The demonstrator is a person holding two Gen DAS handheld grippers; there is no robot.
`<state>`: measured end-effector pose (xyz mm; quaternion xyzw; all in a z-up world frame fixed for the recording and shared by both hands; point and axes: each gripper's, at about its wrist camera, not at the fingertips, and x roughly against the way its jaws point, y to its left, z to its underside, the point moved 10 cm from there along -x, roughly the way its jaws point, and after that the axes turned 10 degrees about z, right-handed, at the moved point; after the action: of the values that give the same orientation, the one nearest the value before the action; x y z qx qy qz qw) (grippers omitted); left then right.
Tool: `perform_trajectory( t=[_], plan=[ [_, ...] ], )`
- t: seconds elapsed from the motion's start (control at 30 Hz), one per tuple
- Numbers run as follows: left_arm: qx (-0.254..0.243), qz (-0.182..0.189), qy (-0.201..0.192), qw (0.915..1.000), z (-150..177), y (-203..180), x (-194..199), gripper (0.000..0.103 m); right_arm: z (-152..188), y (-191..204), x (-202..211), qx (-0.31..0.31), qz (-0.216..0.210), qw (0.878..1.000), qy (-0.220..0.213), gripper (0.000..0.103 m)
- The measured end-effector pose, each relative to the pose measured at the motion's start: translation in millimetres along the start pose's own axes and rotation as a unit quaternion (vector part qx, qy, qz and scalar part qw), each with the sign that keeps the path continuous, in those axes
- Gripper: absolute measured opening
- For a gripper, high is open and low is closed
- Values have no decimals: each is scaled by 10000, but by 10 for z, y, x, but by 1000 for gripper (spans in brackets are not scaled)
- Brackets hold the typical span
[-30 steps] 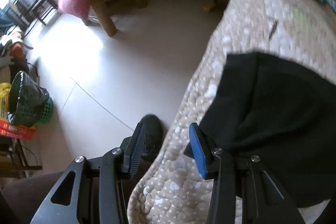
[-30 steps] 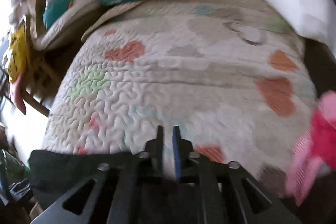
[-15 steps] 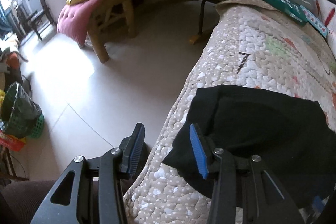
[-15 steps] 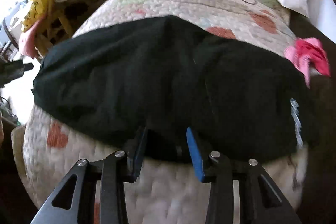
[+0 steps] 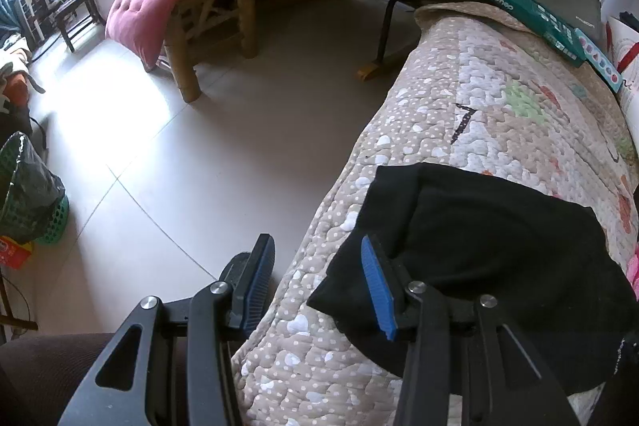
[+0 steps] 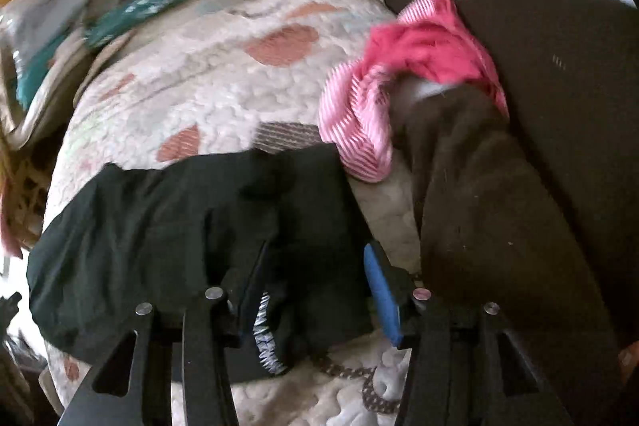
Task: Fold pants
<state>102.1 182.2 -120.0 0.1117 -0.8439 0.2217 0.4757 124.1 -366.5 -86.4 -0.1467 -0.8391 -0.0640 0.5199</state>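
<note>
The black pants (image 5: 491, 238) lie folded across the quilted bed cover (image 5: 471, 114). In the right wrist view the pants (image 6: 167, 226) span the lower left, with a white-patterned waistband cord (image 6: 265, 342) near the fingers. My left gripper (image 5: 319, 278) is open and empty, at the bed's left edge, its right finger over the pants' left end. My right gripper (image 6: 315, 286) is open and empty, jaws wide over the pants' right end.
A pink striped garment (image 6: 399, 74) and a brown garment (image 6: 479, 210) lie right of the pants. A green box (image 5: 527, 10) rests at the bed's far end. A wooden chair (image 5: 207, 18) with cushions and a green basket (image 5: 28, 194) stand on the tiled floor.
The right gripper went from shut to open, let the pants down on the quilt, and swung right. The left gripper stayed open and drew back slightly.
</note>
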Motion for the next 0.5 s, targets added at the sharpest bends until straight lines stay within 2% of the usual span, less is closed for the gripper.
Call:
perform_trajectory(
  t=[0.07, 0.1, 0.13, 0.2, 0.3, 0.4, 0.47, 0.5],
  plan=[
    [82, 20, 79, 9999, 17, 21, -33, 44, 59, 51, -56, 56, -88, 9999, 125, 54],
    [106, 33, 109, 9999, 25, 21, -47, 44, 97, 73, -72, 216, 16, 9997, 150, 46],
    [122, 43, 143, 9998, 36, 20, -62, 44, 113, 96, -83, 319, 60, 9993, 163, 31],
    [80, 24, 153, 9998, 45, 6, -69, 44, 126, 92, -93, 545, 334, 9978, 165, 23],
    [-4, -27, 82, 10000, 30, 0, -46, 44, 74, -6, -150, 576, 655, 9960, 187, 20],
    [63, -45, 73, 9999, 15, 50, -43, 44, -5, -99, -199, 710, 1165, 9906, 102, 23],
    [230, -20, 131, 9996, 18, 122, -59, 44, 1, -146, -233, 756, 1385, 9873, 168, 35],
    [294, -11, 152, 9995, 17, 149, -64, 44, 20, -182, -248, 759, 1497, 9856, 214, 45]
  ],
)
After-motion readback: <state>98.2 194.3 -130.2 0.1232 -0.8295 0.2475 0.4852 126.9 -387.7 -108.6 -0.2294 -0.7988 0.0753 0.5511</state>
